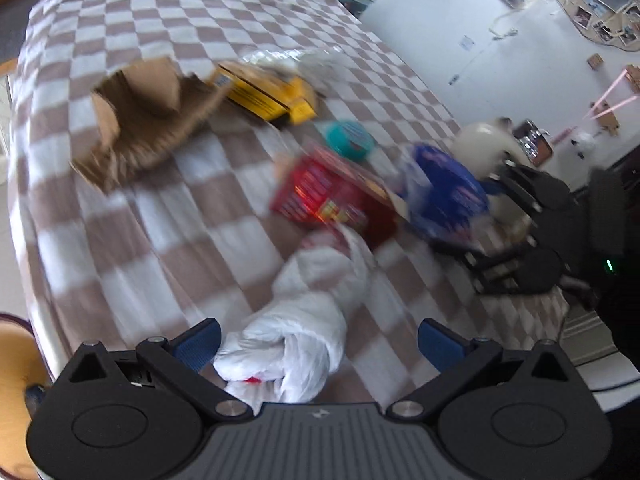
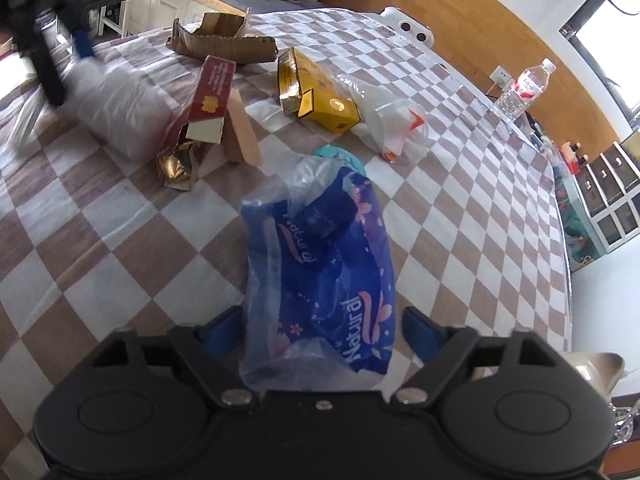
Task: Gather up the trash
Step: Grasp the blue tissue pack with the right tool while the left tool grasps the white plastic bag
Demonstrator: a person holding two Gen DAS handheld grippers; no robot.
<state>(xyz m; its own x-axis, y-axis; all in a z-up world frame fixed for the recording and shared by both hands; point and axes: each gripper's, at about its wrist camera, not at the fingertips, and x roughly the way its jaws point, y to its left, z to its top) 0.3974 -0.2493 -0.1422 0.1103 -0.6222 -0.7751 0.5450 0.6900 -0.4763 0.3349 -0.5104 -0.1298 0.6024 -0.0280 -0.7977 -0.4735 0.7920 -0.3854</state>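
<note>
Trash lies on a brown-and-white checked bedspread (image 1: 200, 208). In the left wrist view my left gripper (image 1: 318, 344) is open, its blue pads either side of a crumpled white plastic bag (image 1: 308, 320). Beyond it lie a red box (image 1: 324, 196), a blue wrapper (image 1: 444, 196), a teal lid (image 1: 348, 140), a yellow box (image 1: 268, 92) and torn cardboard (image 1: 148, 120). In the right wrist view my right gripper (image 2: 320, 332) is open around the near end of the blue "Natural" plastic wrapper (image 2: 324, 256). The red box (image 2: 204, 108), yellow box (image 2: 316, 96) and cardboard (image 2: 224, 40) lie further off.
A clear plastic bag with orange print (image 2: 396, 120) lies right of the yellow box. A water bottle (image 2: 524, 88) stands at the bed's far right edge. A wooden floor (image 2: 480, 20) and a cabinet (image 2: 608, 200) lie beyond. The left gripper (image 2: 48, 40) shows at the upper left.
</note>
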